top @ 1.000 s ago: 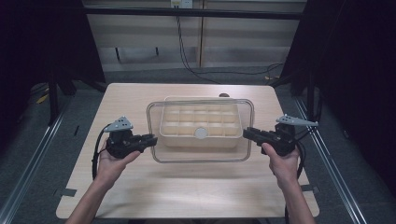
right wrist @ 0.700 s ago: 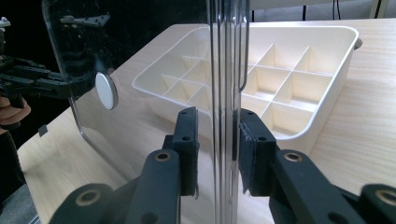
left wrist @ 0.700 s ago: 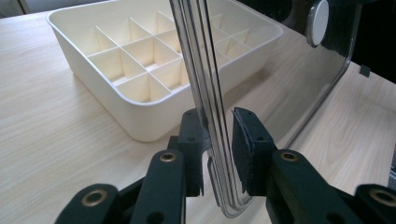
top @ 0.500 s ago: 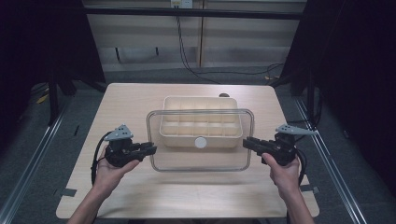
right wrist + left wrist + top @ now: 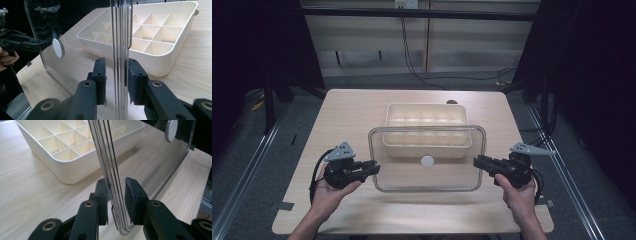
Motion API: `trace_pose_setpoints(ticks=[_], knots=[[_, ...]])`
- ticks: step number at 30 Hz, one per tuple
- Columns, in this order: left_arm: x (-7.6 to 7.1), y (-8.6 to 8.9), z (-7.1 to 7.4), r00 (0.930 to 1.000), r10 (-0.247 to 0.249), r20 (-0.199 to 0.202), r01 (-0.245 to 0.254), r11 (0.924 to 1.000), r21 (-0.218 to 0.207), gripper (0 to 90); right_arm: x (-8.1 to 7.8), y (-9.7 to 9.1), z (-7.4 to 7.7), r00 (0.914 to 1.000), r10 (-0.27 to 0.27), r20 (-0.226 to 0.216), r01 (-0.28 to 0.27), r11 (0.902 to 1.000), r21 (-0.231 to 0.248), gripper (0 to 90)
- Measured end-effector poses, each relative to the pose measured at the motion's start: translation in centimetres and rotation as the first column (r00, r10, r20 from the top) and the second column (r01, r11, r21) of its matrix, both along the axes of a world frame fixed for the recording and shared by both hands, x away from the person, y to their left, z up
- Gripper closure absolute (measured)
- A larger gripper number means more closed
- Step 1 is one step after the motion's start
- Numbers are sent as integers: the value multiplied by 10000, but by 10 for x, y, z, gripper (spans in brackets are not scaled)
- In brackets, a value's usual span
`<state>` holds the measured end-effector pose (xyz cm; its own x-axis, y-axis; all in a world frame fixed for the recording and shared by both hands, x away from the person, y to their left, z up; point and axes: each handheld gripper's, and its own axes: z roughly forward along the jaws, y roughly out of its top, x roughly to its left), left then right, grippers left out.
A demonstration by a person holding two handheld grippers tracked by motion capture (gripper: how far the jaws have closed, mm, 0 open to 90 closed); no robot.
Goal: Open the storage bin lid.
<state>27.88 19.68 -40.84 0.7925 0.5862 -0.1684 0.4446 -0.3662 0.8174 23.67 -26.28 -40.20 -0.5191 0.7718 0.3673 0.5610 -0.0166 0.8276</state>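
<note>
Lid (image 5: 427,172), clear, long axis left to right: I hold its left end in the left gripper (image 5: 371,167) and its right end in the right gripper (image 5: 479,162), jaws clamped, above the counter (image 5: 357,115), overlapping the divided tray's (image 5: 427,112) near edge.

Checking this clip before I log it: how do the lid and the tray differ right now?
The lid is clear with a white knob in its middle; the tray is cream, opaque and split into compartments. The lid is held off the table, the left gripper and right gripper each shut on one short edge; the tray rests on the table, uncovered. The lid sits nearer the person and overlaps the tray's near edge. Both are rounded rectangles of similar outline.
</note>
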Motion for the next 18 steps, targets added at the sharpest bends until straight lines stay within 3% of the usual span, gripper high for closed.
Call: trace_pose_setpoints(ticks=[6,8,12,14,18], knots=[[-7,3,-2,9997,-127,-190,126,9999,-72,730,-7,0,-2,9998,116,-136,-115,9999,53,717],[-9,7,-6,9988,-197,-439,179,9991,-395,732,-11,2,-5,9995,173,-275,-172,9999,12,717],[-13,7,-10,9997,-83,-251,77,9997,-238,731,-13,3,-13,9983,191,-548,-178,9996,237,715],[-15,7,-13,9994,-130,-320,129,9999,-14,727,-16,6,-19,9974,169,-707,-164,9998,81,711],[-19,8,-15,9990,-205,-391,205,9998,12,727,-19,6,-21,9965,245,-803,-239,9997,81,711]])
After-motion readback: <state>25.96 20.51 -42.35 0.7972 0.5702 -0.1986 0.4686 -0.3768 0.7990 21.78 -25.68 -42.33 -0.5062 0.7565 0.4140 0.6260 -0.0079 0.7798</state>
